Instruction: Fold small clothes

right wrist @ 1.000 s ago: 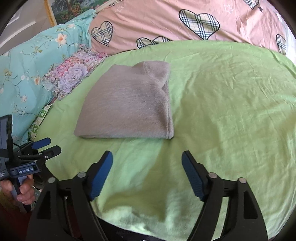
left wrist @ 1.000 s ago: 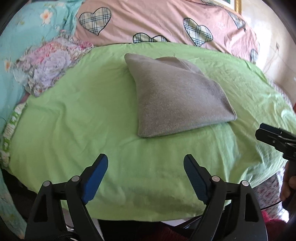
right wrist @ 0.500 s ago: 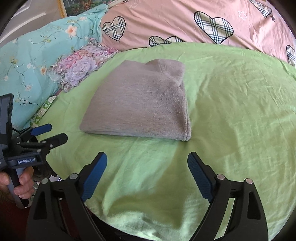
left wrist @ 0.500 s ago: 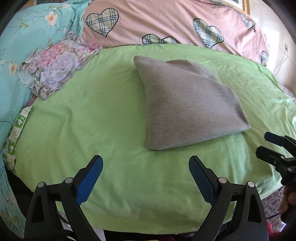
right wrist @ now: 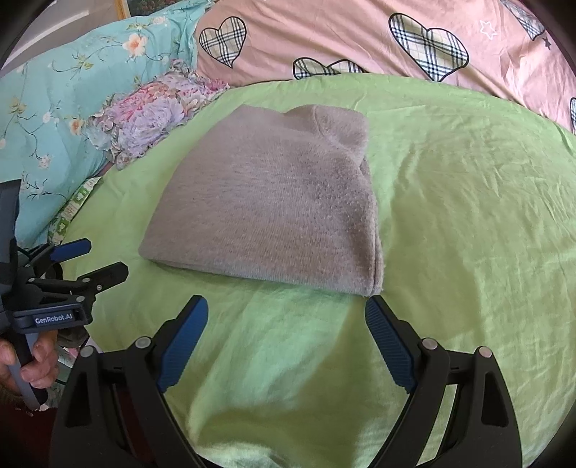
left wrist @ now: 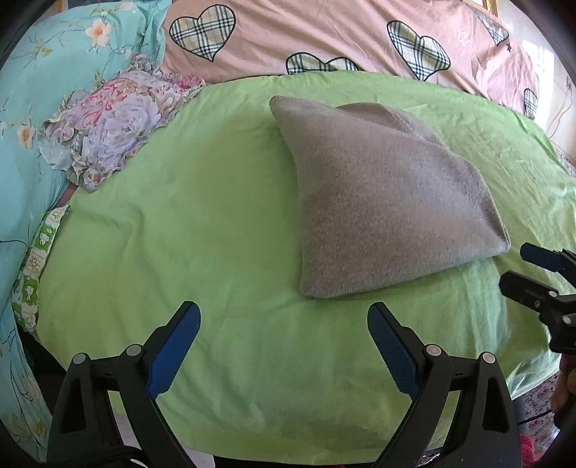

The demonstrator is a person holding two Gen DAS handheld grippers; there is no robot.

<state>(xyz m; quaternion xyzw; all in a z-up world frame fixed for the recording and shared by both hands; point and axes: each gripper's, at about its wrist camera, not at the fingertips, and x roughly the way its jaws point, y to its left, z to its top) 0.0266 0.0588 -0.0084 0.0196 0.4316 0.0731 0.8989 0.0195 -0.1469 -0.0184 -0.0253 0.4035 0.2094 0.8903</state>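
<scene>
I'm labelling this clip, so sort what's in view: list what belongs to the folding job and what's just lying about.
Belongs to the job:
- folded grey knitted garment on the green sheet
- left gripper, open, empty
- right gripper, open, empty
- light green bed sheet, the work surface

Just lying about:
- purple-pink floral frilled pillow
- turquoise floral bedding
- pink quilt with plaid hearts

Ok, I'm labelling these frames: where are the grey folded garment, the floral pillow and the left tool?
grey folded garment [right wrist: 273, 208]: right wrist view, middle of its top.
floral pillow [left wrist: 115, 126]: left wrist view, its centre.
left tool [left wrist: 282, 345]: left wrist view, between its open fingertips.
</scene>
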